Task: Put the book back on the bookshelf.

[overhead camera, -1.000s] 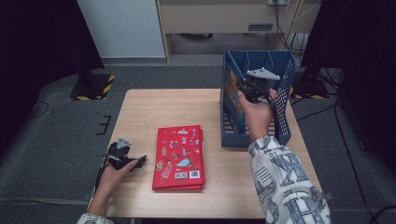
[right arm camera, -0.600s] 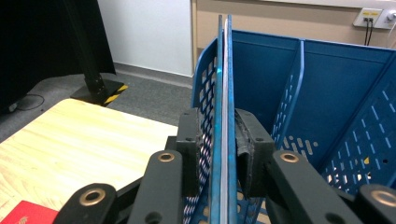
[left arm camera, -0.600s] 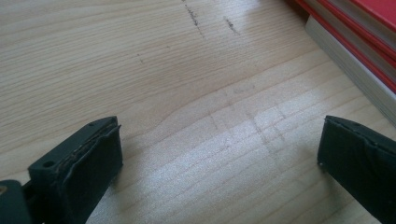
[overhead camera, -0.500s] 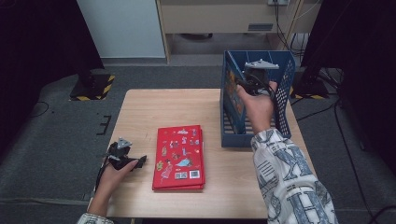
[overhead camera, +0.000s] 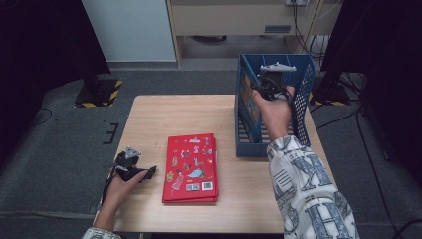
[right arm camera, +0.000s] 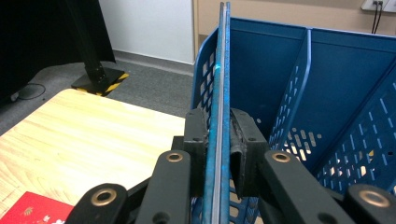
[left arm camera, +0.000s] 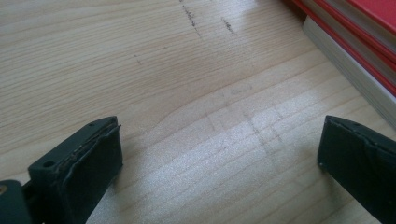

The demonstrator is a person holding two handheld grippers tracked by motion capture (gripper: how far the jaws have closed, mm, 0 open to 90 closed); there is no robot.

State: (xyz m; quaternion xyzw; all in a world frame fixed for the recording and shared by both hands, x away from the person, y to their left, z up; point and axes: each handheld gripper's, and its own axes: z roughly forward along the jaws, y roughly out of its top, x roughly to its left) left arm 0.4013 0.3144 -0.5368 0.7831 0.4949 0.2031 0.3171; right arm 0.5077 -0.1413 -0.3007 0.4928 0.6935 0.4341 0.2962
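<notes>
- Right gripper (right arm camera: 219, 154) is up at the blue file rack (overhead camera: 303, 94), jaws just squeezed in and now clamped on a thin blue book (right arm camera: 219, 84) held upright on edge.
- In the high view that book (overhead camera: 247, 94) stands against the rack's left wall, inside the left compartment.
- Left gripper (left arm camera: 219, 158) rests low over the wooden table (left arm camera: 163, 70), jaws wide apart, nothing between them.
- Just beside it, the stack of red books (overhead camera: 191, 167) lies flat mid-table.
</notes>
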